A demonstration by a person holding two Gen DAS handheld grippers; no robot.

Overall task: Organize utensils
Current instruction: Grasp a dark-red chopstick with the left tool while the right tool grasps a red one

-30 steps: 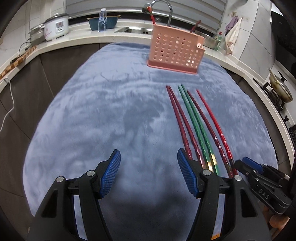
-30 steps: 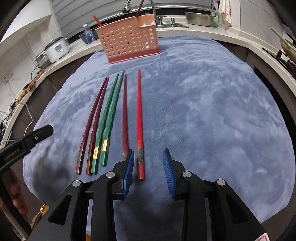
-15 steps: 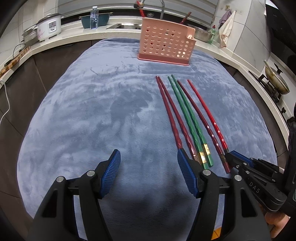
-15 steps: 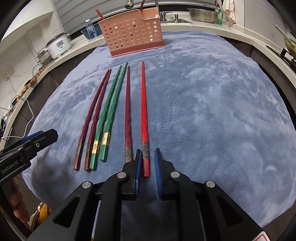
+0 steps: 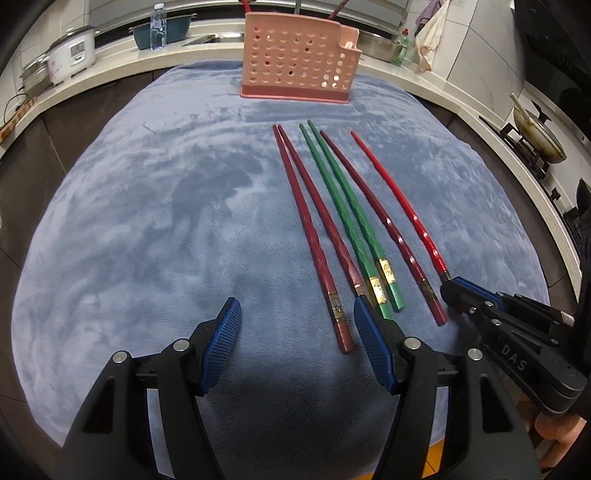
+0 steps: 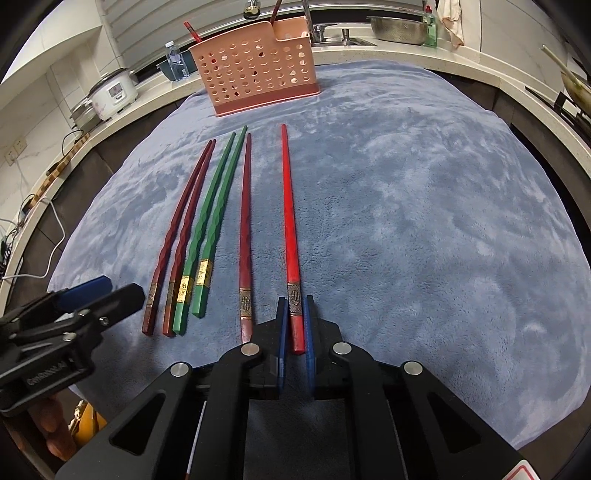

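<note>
Right gripper (image 6: 294,325) clamped on the butt end of the bright red chopstick (image 6: 289,218), blue pads pressing both sides just below the metal band; jaws just finished closing on it. Chopstick flat on the blue-grey fleece cloth (image 6: 424,229), tip pointing toward the pink perforated utensil basket (image 6: 255,79) at the far edge of the cloth.

Left gripper (image 5: 295,343) apart, nothing between the pads, hanging over bare cloth to the left of the chopstick row. Right-hand pad (image 5: 373,350) covering the butt of one dark red chopstick; contact not clear.

Five more chopsticks on the cloth, roughly parallel, tips toward the basket: dark red pair (image 6: 184,221) leftmost, green pair (image 6: 212,221) touching next to it, single dark red chopstick (image 6: 245,221) between green pair and the clamped one, apart from both.

Basket upright, a couple of red sticks (image 6: 192,32) poking out the top. Behind it: rice cooker (image 6: 110,92), water bottle (image 6: 173,61), steel bowl (image 6: 399,24) on the counter.
</note>
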